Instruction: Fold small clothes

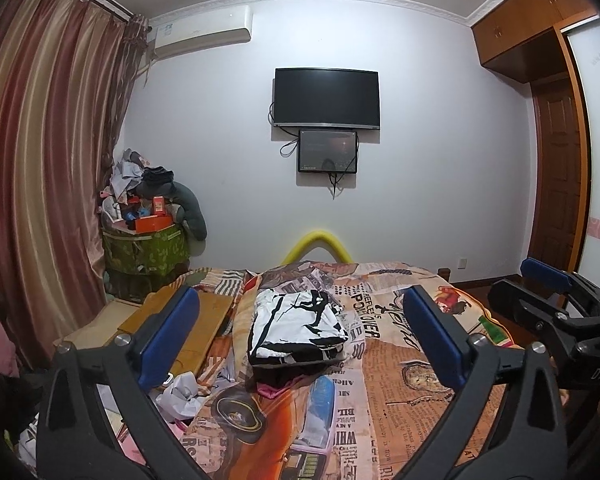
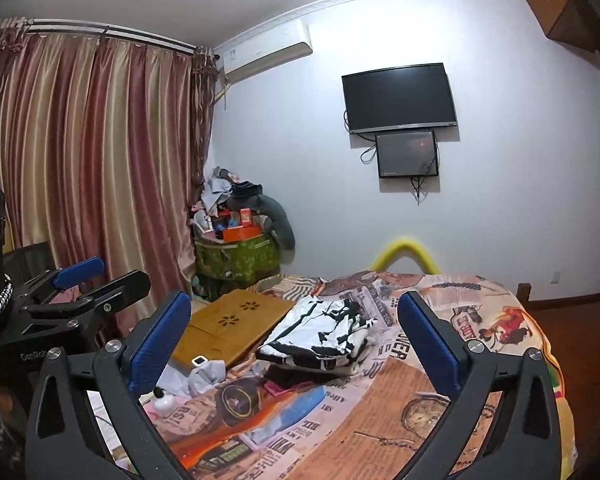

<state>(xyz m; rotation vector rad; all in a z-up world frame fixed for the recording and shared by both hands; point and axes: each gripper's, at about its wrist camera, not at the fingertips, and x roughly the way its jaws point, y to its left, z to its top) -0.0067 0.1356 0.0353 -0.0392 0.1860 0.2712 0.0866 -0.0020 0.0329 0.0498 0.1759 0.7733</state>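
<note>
Right gripper (image 2: 294,344) held above bed, blue pads (image 2: 156,340) spread wide, nothing between them. Left gripper (image 2: 100,274) at frame left, also empty; jaw gap unclear. Folded black-and-white garment (image 2: 320,332) lies on newspaper-print bedspread (image 2: 400,412), atop darker cloth. Wooden board (image 2: 232,328) just left of garment. White bottle (image 2: 163,402) near bed's left edge. 2 dark screens (image 2: 400,98) on wall; striped curtain (image 2: 92,152) at left.

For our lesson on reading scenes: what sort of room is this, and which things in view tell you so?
Most likely a bedroom in a home. A bed with a printed cover holds folded clothes, a television hangs on the wall, and long curtains cover the window.
</note>
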